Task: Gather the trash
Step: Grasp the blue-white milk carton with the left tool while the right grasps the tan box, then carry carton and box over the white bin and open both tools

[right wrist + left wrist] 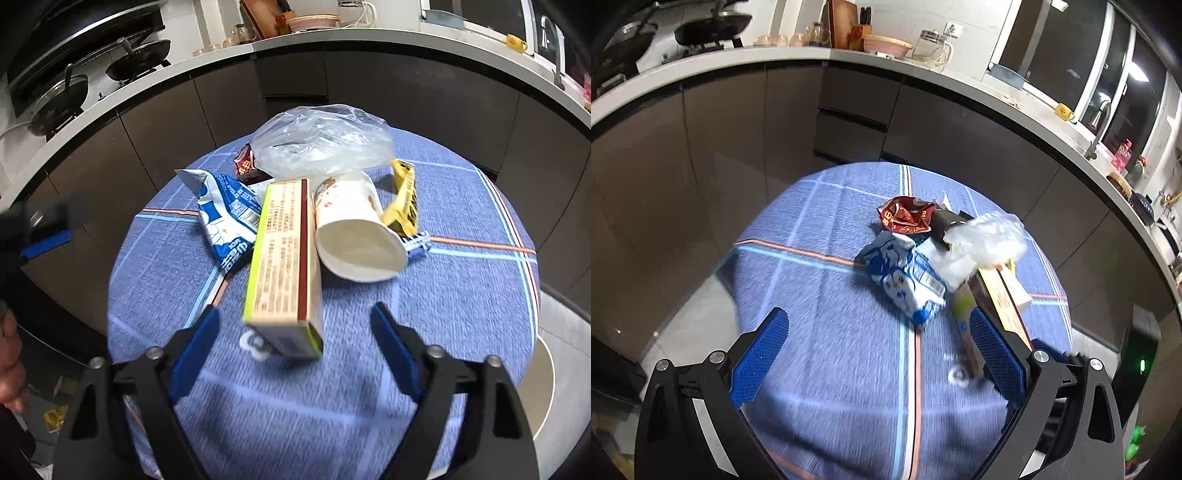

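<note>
**Hidden and unclear parts of the pile**

The clear plastic bag covers most of the red wrapper in the right wrist view. The paper cup hides the yellow packet's left side. A small white object under the box is too blurred to identify. The desk's near edge is cut off.

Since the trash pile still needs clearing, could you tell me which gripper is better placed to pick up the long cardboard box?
Probably the right gripper: its open jaws already straddle the cardboard box. The left gripper faces bare tablecloth.
</note>
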A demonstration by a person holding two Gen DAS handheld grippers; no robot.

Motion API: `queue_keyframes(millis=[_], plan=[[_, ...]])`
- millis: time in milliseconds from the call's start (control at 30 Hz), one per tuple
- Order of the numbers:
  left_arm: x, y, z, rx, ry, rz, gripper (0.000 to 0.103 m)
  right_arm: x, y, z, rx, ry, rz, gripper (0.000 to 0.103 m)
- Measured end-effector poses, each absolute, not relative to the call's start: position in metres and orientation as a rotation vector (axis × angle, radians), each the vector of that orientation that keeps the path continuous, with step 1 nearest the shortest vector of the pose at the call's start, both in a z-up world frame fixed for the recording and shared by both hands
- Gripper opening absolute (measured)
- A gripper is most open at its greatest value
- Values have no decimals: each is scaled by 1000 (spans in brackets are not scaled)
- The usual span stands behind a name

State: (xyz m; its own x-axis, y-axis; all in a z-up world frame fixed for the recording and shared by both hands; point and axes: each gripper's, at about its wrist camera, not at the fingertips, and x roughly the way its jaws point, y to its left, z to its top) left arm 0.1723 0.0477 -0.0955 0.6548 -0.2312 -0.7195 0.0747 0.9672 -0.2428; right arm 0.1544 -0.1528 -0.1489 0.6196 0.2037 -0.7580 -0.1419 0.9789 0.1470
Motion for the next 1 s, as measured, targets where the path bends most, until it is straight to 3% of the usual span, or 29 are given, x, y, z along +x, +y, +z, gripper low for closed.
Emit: queue_keyframes(millis=[33, 67, 133, 200, 467, 633, 700, 1000], plan=[[184, 46, -101, -211, 851, -184, 94, 157, -152, -151, 72, 883, 193, 68], [194, 44, -105, -220, 861, -191, 94, 161, -152, -154, 72, 887, 189, 52], [218, 40, -116, -244, 887, -199, 94, 164, -156, -158, 82, 895, 188, 34], [237, 34, -126, -264, 918, -204, 92, 164, -158, -159, 88, 886, 192, 33], [284, 6, -162, -210, 1012, -223, 62, 162, -162, -159, 88, 885, 202, 31], [285, 8, -169, -176, 1030, -233, 25, 156, -162, -157, 94, 892, 204, 30], [278, 9, -163, -147, 1013, -239, 17, 152, -164, -155, 100, 895, 209, 30], [219, 18, -120, -107, 958, -300, 15, 122, -171, -132, 155, 863, 238, 30]])
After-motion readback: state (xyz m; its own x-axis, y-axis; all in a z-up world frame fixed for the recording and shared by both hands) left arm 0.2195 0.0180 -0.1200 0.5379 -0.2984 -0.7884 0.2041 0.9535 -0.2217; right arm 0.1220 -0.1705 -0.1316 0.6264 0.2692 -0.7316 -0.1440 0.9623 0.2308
